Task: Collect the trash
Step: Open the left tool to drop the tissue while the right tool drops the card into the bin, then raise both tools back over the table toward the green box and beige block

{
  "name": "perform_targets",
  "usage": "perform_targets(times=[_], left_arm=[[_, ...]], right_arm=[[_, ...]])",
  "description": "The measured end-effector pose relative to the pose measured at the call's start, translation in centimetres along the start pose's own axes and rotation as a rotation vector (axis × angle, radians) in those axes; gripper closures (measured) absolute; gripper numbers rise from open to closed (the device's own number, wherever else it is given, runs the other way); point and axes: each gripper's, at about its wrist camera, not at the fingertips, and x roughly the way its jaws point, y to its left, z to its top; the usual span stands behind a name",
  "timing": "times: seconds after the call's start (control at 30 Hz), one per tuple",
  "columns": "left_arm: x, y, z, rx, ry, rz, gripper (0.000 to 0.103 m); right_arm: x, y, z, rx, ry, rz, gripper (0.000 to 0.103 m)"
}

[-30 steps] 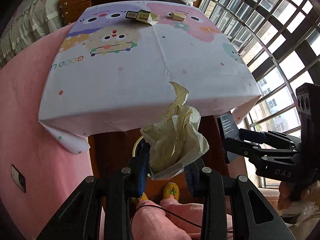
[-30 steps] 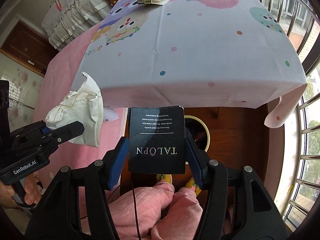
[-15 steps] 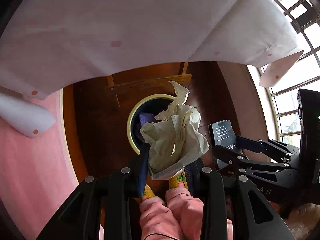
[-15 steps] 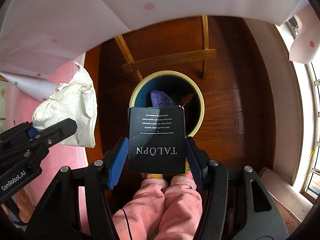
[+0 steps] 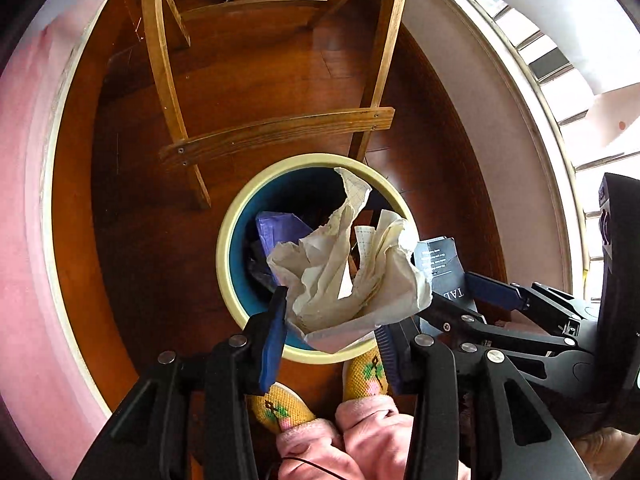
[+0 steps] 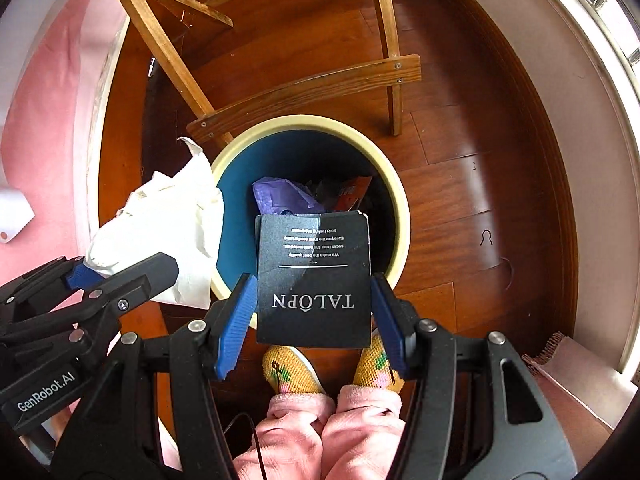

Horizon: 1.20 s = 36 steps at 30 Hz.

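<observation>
Trash in both grippers hangs above the round bin (image 5: 224,248) on the wood floor, below the table's crossbar (image 5: 276,134).

Left wrist view: the left gripper (image 5: 332,322) is closed on a crumpled cream paper (image 5: 344,276), its blue pads pressing the wad's lower sides. The wad sits over the near part of the bin's mouth, so a straight drop should land inside, among a purple wrapper (image 5: 276,228) already there. At right, the right gripper (image 5: 476,300) is seen from the side with its black card (image 5: 440,260) at the bin's right rim.

Right wrist view: the right gripper (image 6: 312,312) pinches a black TALOPN card (image 6: 312,276) by its side edges, long axis pointing forward over the bin's (image 6: 400,216) near rim. The card's far half overhangs the opening; its near half looks outside the rim, so a small push forward seems wise. The left gripper (image 6: 120,280) holds the paper (image 6: 168,224) over the left rim.
</observation>
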Motion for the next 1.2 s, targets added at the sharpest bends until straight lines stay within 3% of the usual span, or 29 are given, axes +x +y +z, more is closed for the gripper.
perform_targets(times=[0.1, 0.17, 0.2, 0.57, 0.7, 0.87, 1.2], left_arm=[[0.5, 0.5, 0.4, -0.015, -0.006, 0.001, 0.045], [1.1, 1.0, 0.8, -0.033, -0.016, 0.01, 0.019], [1.0, 1.3, 0.8, -0.047, -0.019, 0.007, 0.015], [-2.2, 4.2, -0.5, -0.137, -0.092, 0.033, 0.014], [-5.0, 4.9, -1.7, -0.167, -0.122, 0.051, 0.014], [-9.6, 5.3, -2.9, -0.198, -0.23, 0.088, 0.014], [-19.7, 5.0, -3.3, -0.231, -0.317, 0.094, 0.014]], right_arm=[[0.7, -0.4, 0.3, 0.002, 0.0, 0.001, 0.048], [0.9, -0.6, 0.7, 0.004, 0.002, 0.007, 0.048], [0.9, -0.5, 0.8, 0.0, 0.001, 0.009, 0.048], [0.1, 1.2, 2.8, 0.004, 0.006, 0.09, 0.048], [-0.5, 2.0, 3.5, 0.025, 0.024, 0.119, 0.046], [-2.1, 3.2, 3.7, 0.026, 0.023, 0.136, 0.038], [-8.8, 6.1, 3.3, 0.009, 0.014, 0.175, 0.036]])
